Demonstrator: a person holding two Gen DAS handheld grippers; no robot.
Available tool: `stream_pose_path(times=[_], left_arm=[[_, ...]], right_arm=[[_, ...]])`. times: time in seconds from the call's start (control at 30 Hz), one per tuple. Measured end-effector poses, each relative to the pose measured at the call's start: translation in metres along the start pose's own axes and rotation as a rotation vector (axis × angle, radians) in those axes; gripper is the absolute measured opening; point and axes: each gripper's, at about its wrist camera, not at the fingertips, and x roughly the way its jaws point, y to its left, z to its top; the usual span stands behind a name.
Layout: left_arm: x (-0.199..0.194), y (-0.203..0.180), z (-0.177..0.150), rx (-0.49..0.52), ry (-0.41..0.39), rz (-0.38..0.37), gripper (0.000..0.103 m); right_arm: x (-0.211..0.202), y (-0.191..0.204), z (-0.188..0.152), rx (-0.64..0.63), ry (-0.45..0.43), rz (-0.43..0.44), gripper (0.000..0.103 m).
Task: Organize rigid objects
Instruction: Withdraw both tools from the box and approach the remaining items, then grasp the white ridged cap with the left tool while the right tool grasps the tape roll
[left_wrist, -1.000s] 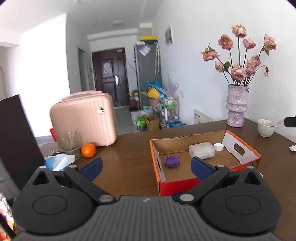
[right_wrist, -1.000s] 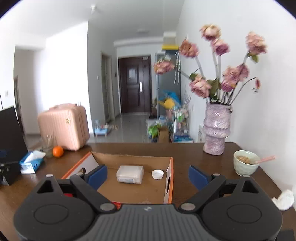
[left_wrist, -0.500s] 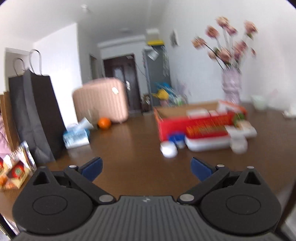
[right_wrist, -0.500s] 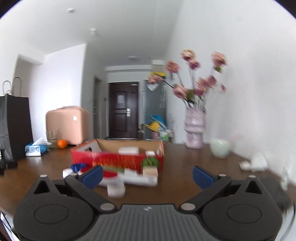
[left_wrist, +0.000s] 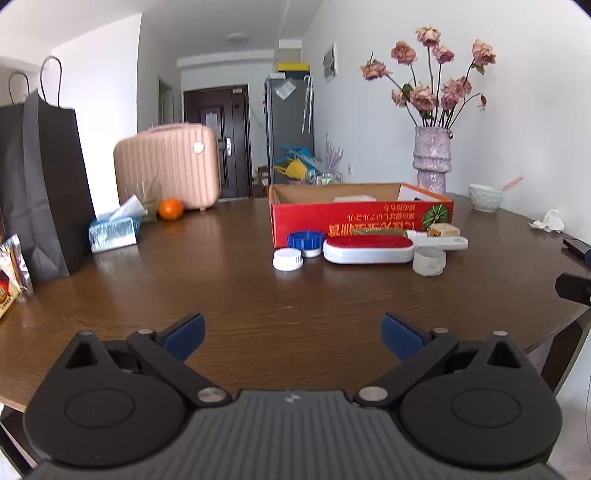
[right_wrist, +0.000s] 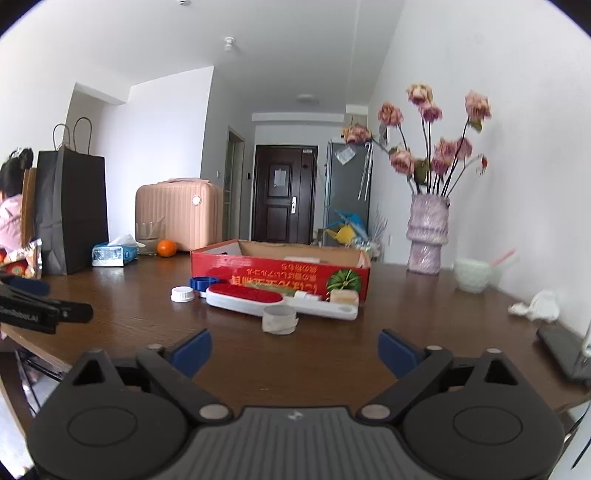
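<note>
In your left view, your left gripper (left_wrist: 291, 334) has pulled back from over the red box (left_wrist: 360, 219) and hangs released, empty, above the near desk (left_wrist: 221, 288). In your right view, the right gripper (right_wrist: 293, 347) has retreated likewise, spread wide; the lint brush (right_wrist: 251, 295), white cap (right_wrist: 182, 294) and tape roll (right_wrist: 279, 319) lie before the box, awaiting your next pick.

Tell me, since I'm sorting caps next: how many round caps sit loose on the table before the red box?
2: a white cap nearest the camera, and a blue cap just behind it, close to the red box. More may hide behind the brush.
</note>
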Motion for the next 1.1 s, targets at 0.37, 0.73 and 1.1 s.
stream_pose_path(times=[0.37, 0.73, 1.1], left_arm=[[0.069, 0.015, 0.036, -0.037, 0.088, -0.048, 0.091], [0.204, 0.029, 0.075, -0.071, 0.261, -0.087, 0.073], [0.229, 0.02, 0.073, -0.039, 0.238, -0.133, 0.039]], right_arm=[[0.067, 0.0, 0.014, 0.034, 0.08, 0.03, 0.088], [0.184, 0.003, 0.042, 0.061, 0.258, 0.031, 0.071], [0.216, -0.002, 0.039, 0.043, 0.321, 0.051, 0.06]])
